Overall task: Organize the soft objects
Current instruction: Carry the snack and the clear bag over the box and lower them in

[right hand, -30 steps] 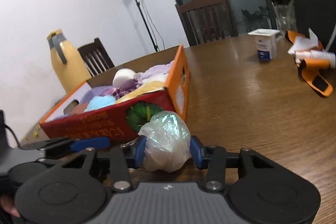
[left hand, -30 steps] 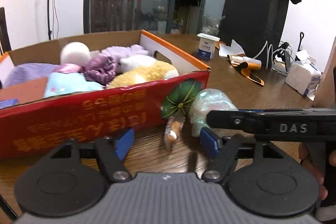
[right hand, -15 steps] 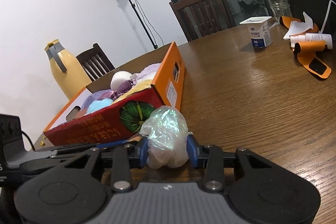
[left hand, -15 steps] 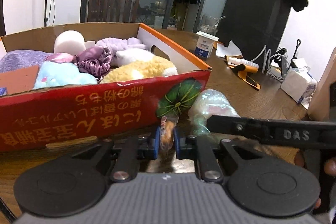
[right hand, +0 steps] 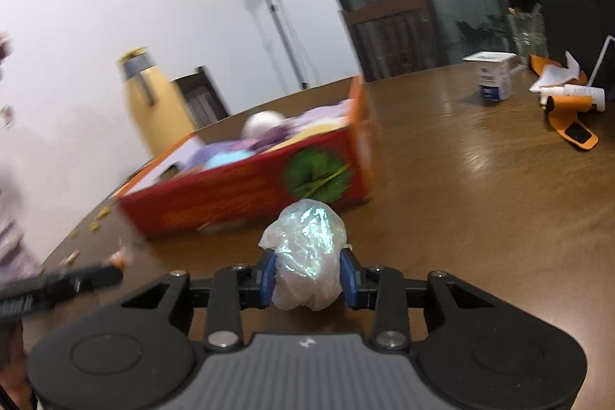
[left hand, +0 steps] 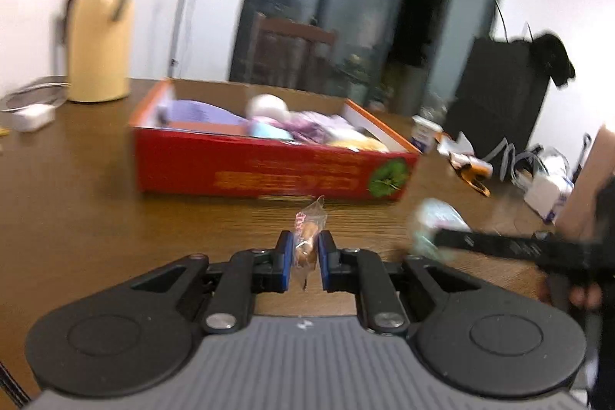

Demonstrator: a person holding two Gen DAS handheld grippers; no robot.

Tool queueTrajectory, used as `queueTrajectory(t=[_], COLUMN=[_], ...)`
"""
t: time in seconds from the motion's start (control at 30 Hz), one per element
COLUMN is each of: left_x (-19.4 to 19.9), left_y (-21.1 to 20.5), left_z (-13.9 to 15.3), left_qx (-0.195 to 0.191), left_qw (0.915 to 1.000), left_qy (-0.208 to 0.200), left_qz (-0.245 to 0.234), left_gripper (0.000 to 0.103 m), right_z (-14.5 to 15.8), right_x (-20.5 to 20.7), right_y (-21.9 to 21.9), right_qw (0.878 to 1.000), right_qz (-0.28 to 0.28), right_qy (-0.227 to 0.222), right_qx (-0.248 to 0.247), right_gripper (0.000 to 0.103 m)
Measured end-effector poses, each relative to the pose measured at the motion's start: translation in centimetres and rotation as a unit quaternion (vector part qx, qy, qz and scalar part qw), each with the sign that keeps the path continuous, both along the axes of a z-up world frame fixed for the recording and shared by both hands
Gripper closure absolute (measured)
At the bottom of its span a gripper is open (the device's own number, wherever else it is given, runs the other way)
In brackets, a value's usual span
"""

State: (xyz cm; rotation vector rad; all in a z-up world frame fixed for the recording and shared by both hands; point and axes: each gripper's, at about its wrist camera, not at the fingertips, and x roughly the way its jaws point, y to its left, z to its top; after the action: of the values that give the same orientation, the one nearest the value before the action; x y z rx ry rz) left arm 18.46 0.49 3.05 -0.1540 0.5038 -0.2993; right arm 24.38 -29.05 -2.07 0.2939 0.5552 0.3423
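My left gripper (left hand: 306,253) is shut on a small clear-wrapped orange snack packet (left hand: 307,235), held above the wooden table. My right gripper (right hand: 308,273) is shut on an iridescent crumpled plastic-wrapped soft bundle (right hand: 307,252); it also shows blurred in the left wrist view (left hand: 432,223). A red and orange cardboard box (left hand: 269,171) full of soft toys and scrunchies stands beyond both grippers; it also shows in the right wrist view (right hand: 246,195). The left gripper appears at the lower left of the right wrist view (right hand: 77,281).
A yellow thermos jug (left hand: 102,37) stands at the back left. A white yogurt cup (right hand: 494,75), an orange case (right hand: 569,118) and papers lie to the right. A black box (left hand: 499,95), cables and a tissue pack (left hand: 546,191) sit at the far right. Chairs stand behind the table.
Both grippers have pulled back and up from the box with their objects; the box now looks farther away. The left gripper closed on the snack packet a second ago.
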Motion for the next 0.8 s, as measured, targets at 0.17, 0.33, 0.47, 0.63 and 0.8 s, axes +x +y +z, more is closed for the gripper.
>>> queueTrajectory(t=[0.17, 0.33, 0.47, 0.63, 0.8], left_x=[-3.9, -4.6, -3.1, 1.5, 11.0], left_y=[3.1, 3.5, 3.5, 3.4, 3.4], left_z=[1.7, 2.7, 2.9, 4.7, 5.9], left_qx=[-0.014, -0.020, -0.019, -0.003, 0.011], left_qw=[0.9991, 0.9980, 0.9980, 0.9968, 0.9983], left_qy=[-0.036, -0.056, -0.058, -0.079, -0.055], left_qz=[0.018, 0.019, 0.018, 0.011, 0.014], left_gripper=[0.088, 0.088, 0.088, 0.088, 0.088], right_z=[2.1, 4.2, 4.9, 7.2, 9.9], right_x=[-5.1, -6.8, -5.9, -2.4, 5.7], right_y=[2.1, 3.6, 4.1, 4.5, 4.4], right_qw=[0.999, 0.998, 0.997, 0.994, 0.992], right_qz=[0.024, 0.037, 0.040, 0.047, 0.046], right_qy=[-0.025, -0.052, -0.053, -0.079, -0.096], right_qx=[-0.021, -0.030, -0.037, -0.058, -0.069], right_gripper=[0.071, 0.071, 0.071, 0.071, 0.071])
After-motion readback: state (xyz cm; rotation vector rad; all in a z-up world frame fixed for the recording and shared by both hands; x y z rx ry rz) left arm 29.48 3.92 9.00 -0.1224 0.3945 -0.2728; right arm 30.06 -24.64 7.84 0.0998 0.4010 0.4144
